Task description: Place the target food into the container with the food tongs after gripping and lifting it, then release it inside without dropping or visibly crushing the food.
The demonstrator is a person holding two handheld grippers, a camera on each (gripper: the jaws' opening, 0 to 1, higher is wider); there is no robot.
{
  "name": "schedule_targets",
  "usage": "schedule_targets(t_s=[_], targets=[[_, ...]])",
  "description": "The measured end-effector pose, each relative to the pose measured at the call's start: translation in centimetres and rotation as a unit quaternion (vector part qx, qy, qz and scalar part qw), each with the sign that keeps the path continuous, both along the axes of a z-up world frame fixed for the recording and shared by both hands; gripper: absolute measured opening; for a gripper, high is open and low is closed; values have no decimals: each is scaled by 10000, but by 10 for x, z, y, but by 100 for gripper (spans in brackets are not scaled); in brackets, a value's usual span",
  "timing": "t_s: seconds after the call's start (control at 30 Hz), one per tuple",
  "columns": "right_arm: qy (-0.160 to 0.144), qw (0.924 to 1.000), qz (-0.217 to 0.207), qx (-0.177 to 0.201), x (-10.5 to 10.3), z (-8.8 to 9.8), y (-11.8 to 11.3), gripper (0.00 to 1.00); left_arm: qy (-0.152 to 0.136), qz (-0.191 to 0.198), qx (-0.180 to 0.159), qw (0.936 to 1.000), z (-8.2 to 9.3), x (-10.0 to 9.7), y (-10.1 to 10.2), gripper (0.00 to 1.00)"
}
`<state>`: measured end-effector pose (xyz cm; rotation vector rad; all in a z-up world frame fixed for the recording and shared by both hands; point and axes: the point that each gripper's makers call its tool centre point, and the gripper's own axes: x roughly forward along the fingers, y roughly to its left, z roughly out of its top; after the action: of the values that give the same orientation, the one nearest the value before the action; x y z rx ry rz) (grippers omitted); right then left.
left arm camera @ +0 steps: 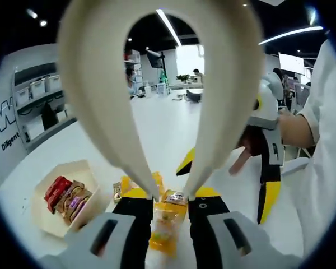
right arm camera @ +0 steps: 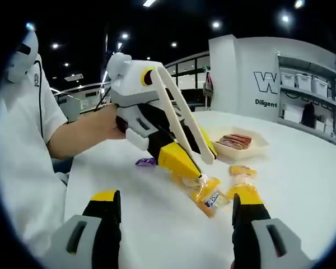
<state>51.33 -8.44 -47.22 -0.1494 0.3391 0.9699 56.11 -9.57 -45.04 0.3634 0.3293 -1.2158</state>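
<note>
An orange snack packet (left arm camera: 167, 224) is pinched at its top edge by the cream tongs (left arm camera: 157, 106) clamped in the left gripper (left arm camera: 169, 206) — lifted off the white table (left arm camera: 162, 126). The container (left arm camera: 61, 196), holding wrapped snacks (left arm camera: 67, 197), is seen at the left. The right gripper (right arm camera: 176, 210) is held wide, gripping nothing.

Matt cream plastic tongs (left arm camera: 157, 101); glossy clear film snack packet (right arm camera: 208, 193); smooth white surface (right arm camera: 302, 179); matt paperboard container (left arm camera: 45, 216).
</note>
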Motion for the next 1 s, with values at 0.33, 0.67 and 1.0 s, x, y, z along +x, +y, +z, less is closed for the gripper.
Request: schedule_targets(t_s=[0.33, 0.67, 1.0], targets=[[9, 10000, 6, -1, 1, -1, -1, 81, 58, 51, 136, 9999, -11, -2, -9, 23], [42, 10000, 6, -9, -1, -4, -1, 81, -67, -55, 397, 9992, -25, -4, -15, 23], [42, 10000, -10, -7, -1, -4, -2, 81, 32, -16, 469, 9989, -28, -9, -11, 23]])
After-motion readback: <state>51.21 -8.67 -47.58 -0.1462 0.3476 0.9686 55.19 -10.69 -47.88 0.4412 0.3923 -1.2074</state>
